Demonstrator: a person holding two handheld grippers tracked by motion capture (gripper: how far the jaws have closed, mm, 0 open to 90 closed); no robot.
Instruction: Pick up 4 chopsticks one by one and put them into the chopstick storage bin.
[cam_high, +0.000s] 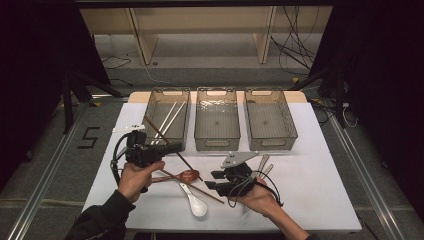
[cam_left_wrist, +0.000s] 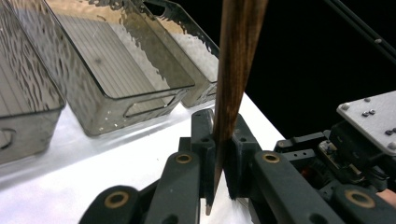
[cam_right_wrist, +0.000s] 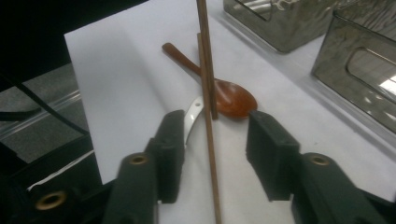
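Note:
My left gripper (cam_high: 172, 146) (cam_left_wrist: 222, 126) is shut on a dark wooden chopstick (cam_high: 160, 134) (cam_left_wrist: 233, 84), which slants from over the left bin down toward the table's middle. The stick's lower tip (cam_right_wrist: 205, 56) hangs just ahead of my right gripper (cam_high: 212, 180) (cam_right_wrist: 215, 135). That gripper stands open low over the table, and a second wooden chopstick (cam_high: 200, 191) (cam_right_wrist: 211, 158) lies on the sheet between its jaws, untouched by the pads. A brown wooden spoon (cam_high: 187, 175) (cam_right_wrist: 233, 99) and a white ceramic spoon (cam_high: 196, 204) (cam_right_wrist: 192, 116) lie beside it.
Three clear grey bins stand in a row at the back: the left bin (cam_high: 170, 91) holds pale chopsticks (cam_high: 169, 116), the middle bin (cam_high: 216, 144) and right bin (cam_high: 272, 144) look bare inside. Metal cutlery (cam_high: 263, 164) lies just behind my right hand. A white sheet (cam_high: 310, 190) covers the table.

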